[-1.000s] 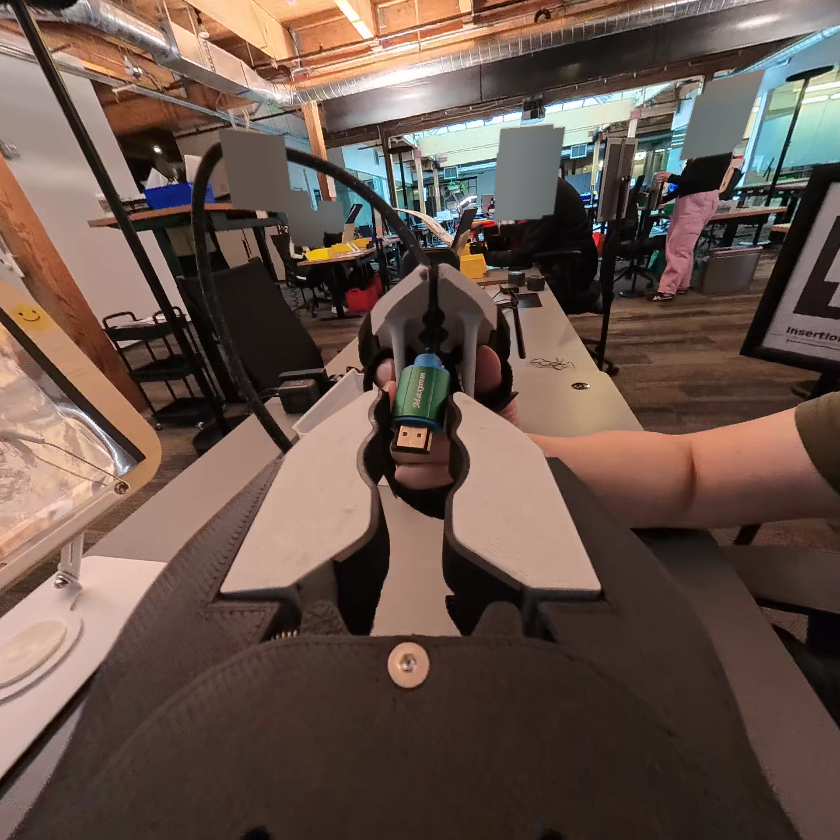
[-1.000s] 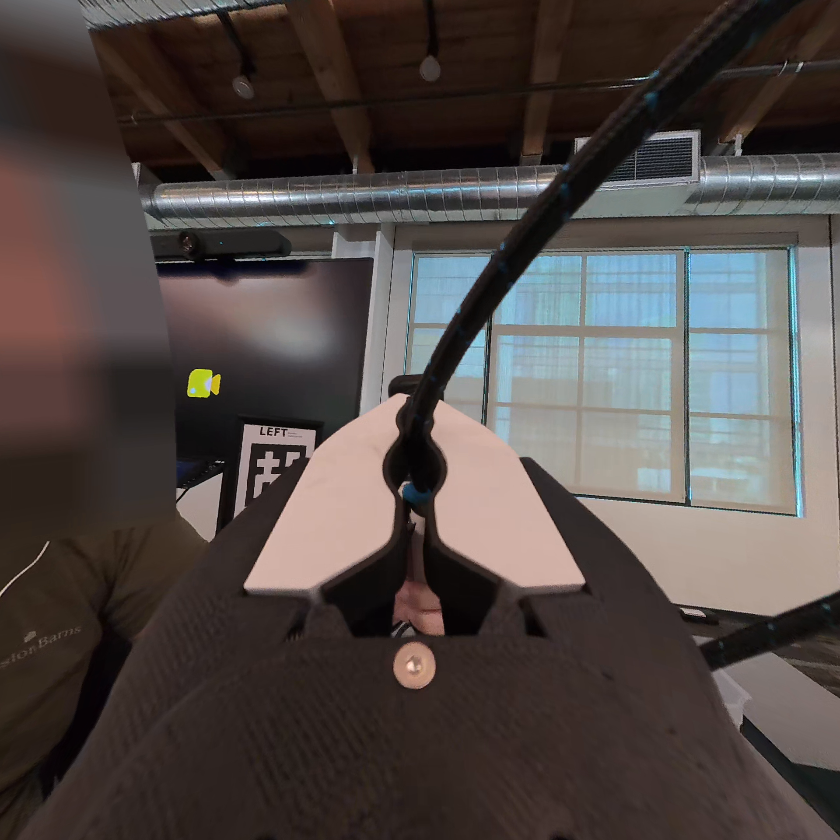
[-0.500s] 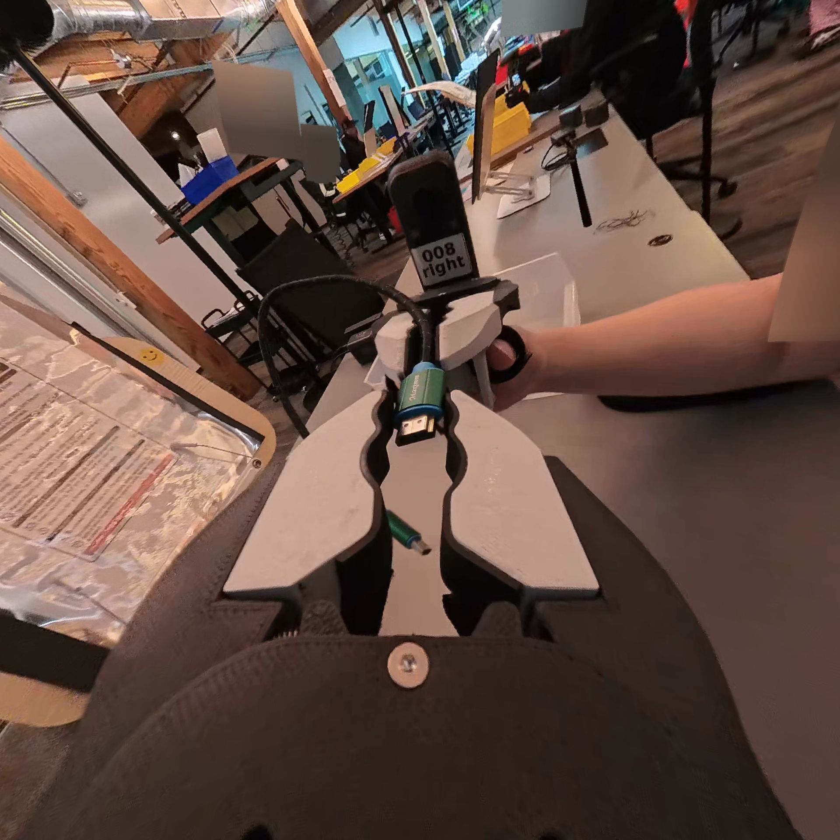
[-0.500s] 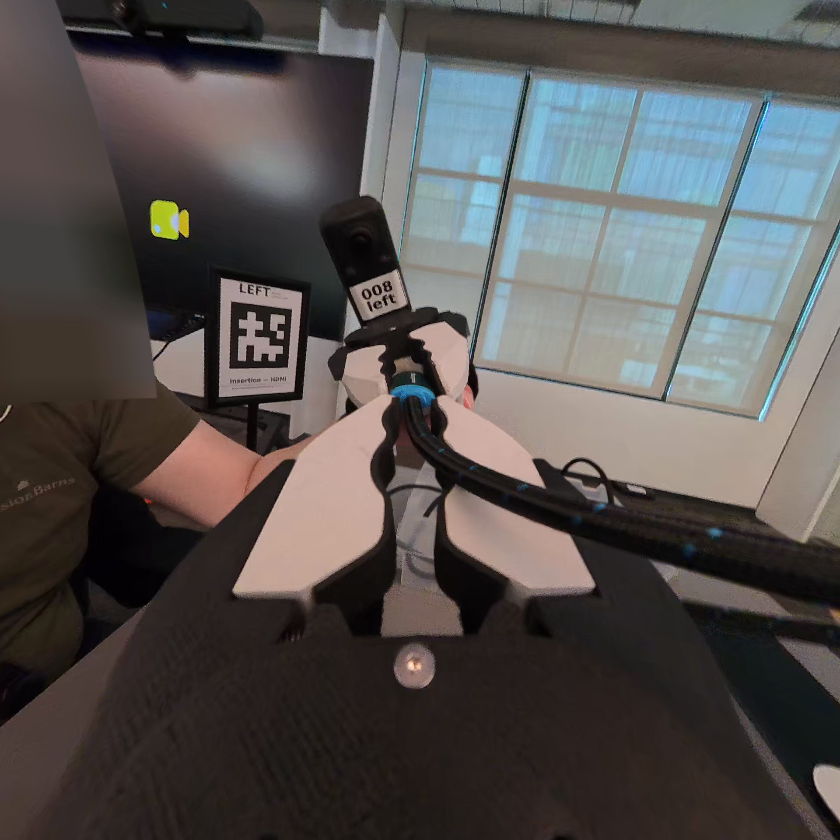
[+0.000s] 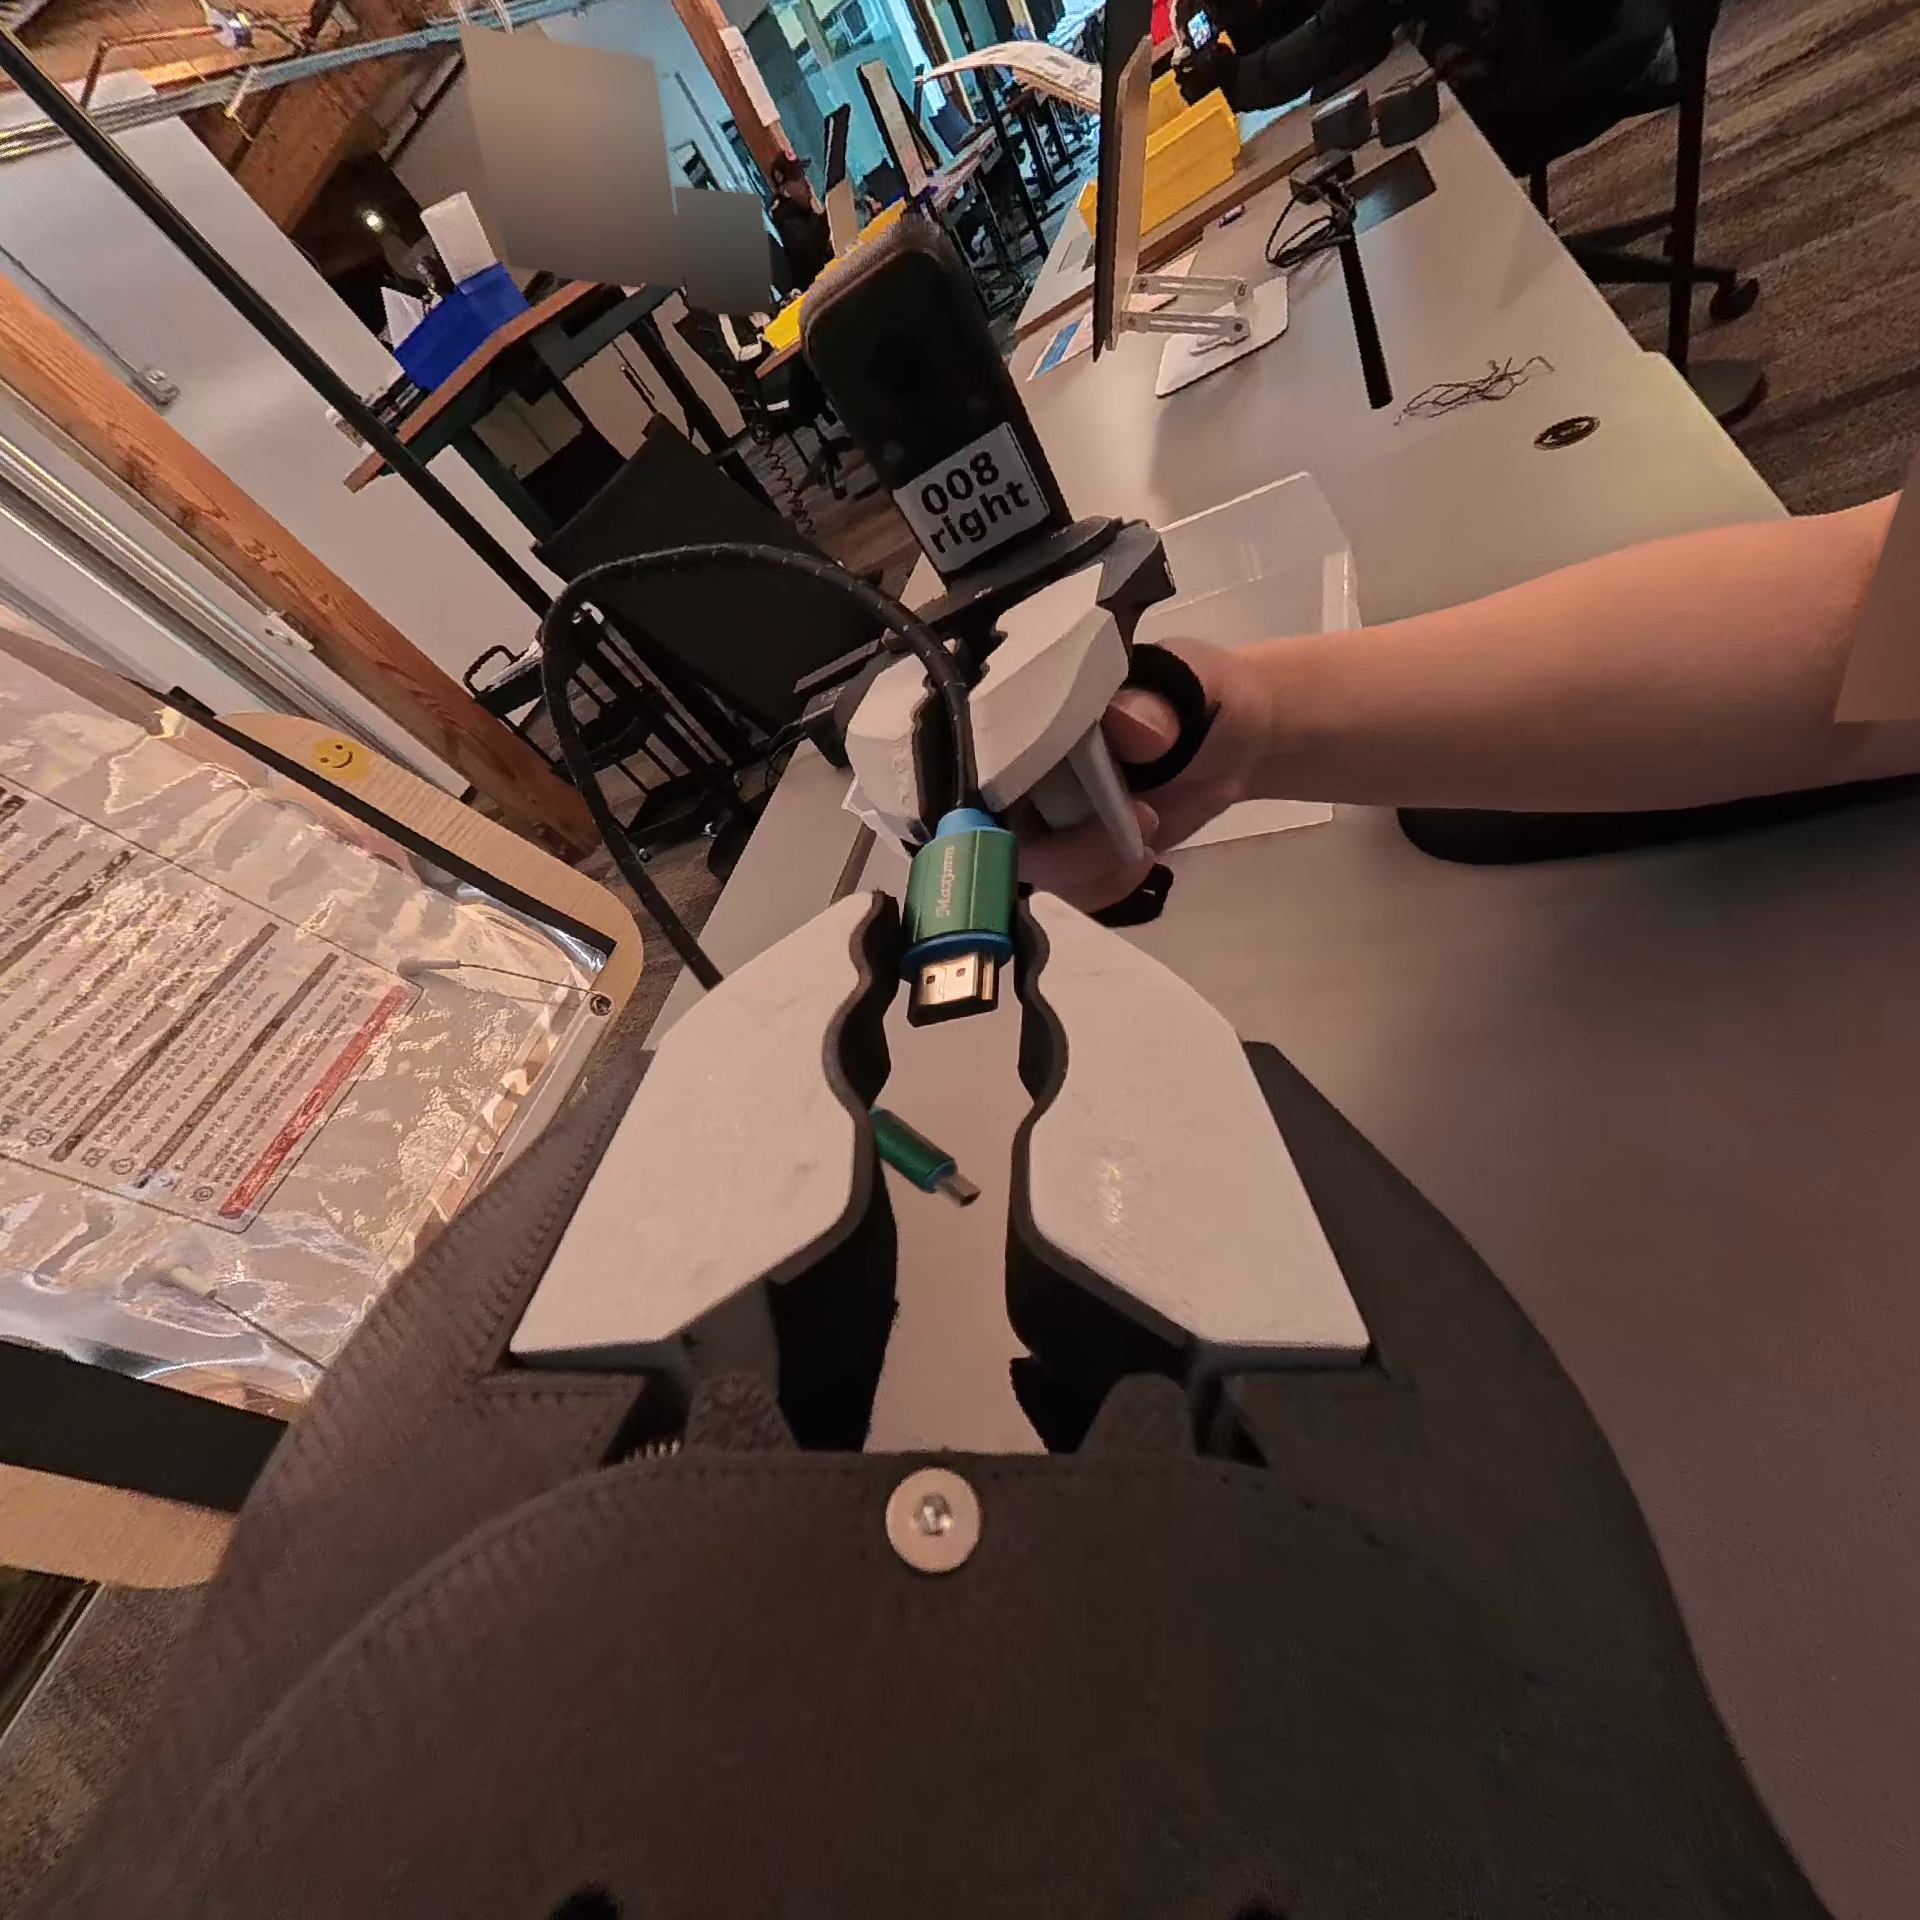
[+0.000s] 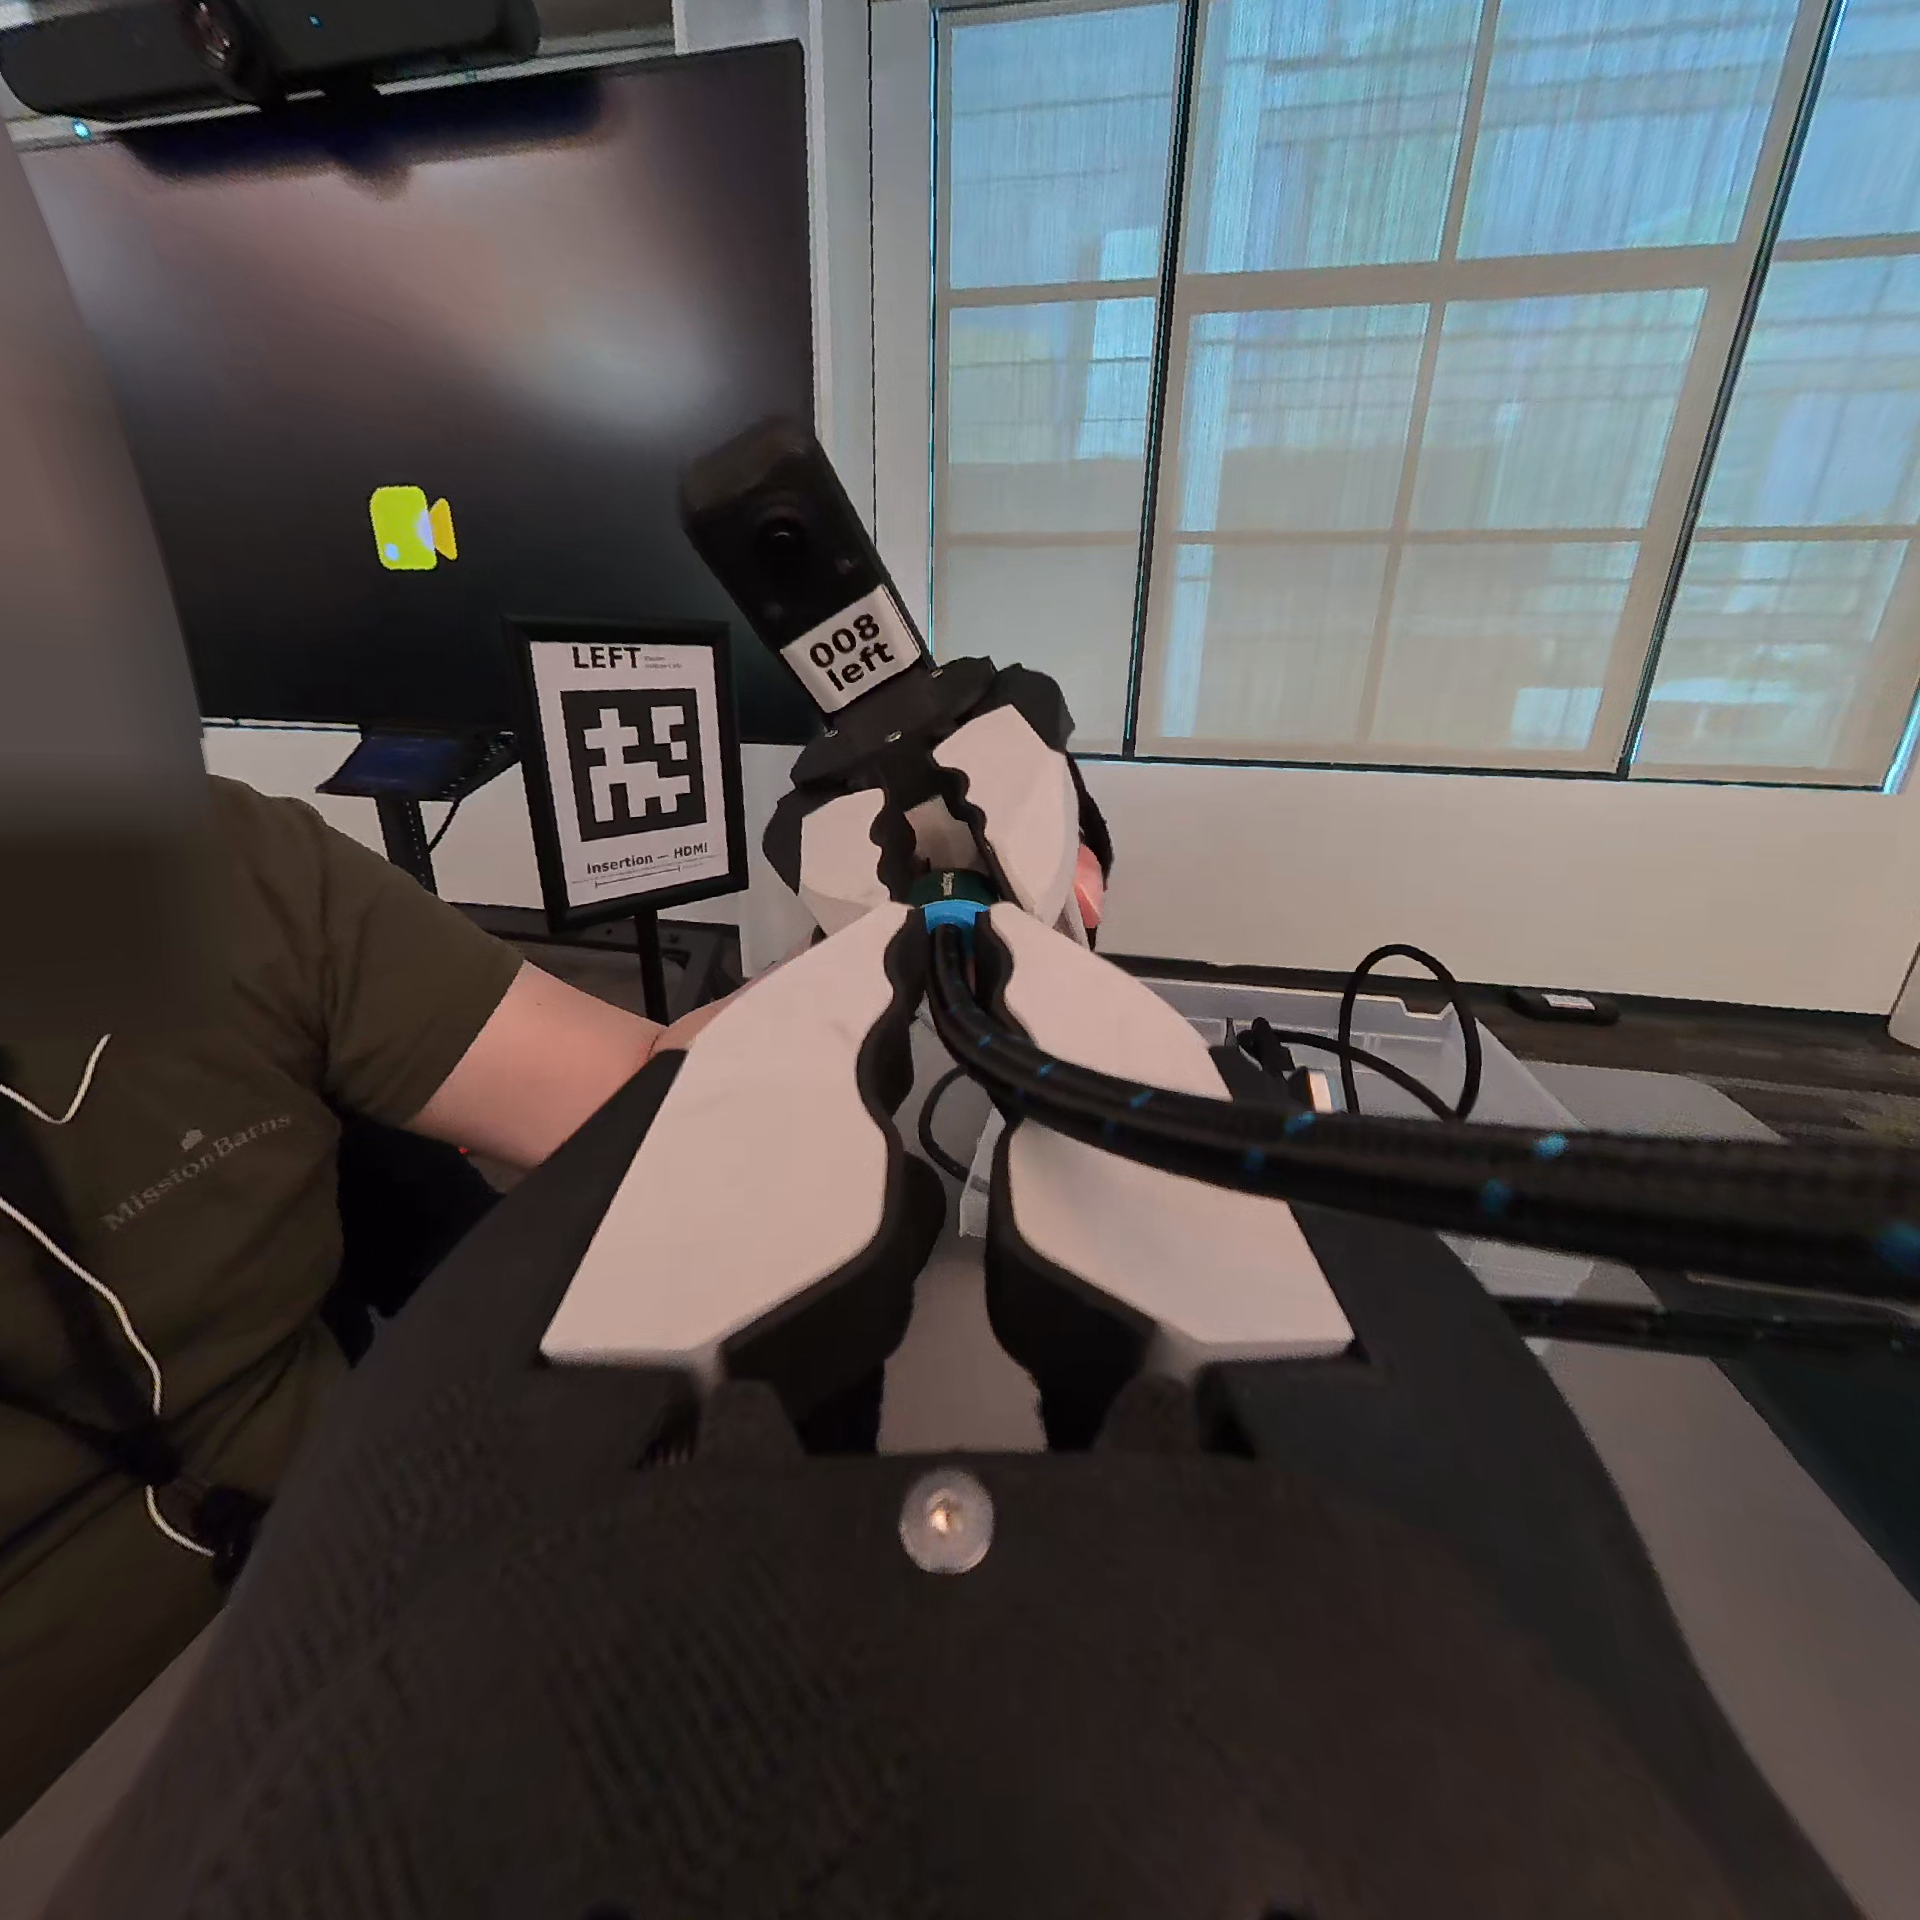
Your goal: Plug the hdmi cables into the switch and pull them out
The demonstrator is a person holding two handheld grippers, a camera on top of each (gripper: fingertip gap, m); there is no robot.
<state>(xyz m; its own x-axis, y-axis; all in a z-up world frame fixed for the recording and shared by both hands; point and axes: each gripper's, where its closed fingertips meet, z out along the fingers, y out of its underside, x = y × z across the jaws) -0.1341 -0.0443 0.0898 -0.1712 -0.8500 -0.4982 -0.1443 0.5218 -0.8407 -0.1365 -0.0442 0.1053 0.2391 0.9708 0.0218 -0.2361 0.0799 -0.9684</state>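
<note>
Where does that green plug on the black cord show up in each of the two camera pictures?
Left wrist view: green plug upper centre, between the near fingertips, metal end facing the camera.
Right wrist view: same plug centre, mostly hidden between both grippers.
Shared landmark: the black braided cord.

Plug [image 5: 957, 909] between left tool [image 5: 954, 971] tips, before right tool [image 5: 951, 748].
</note>
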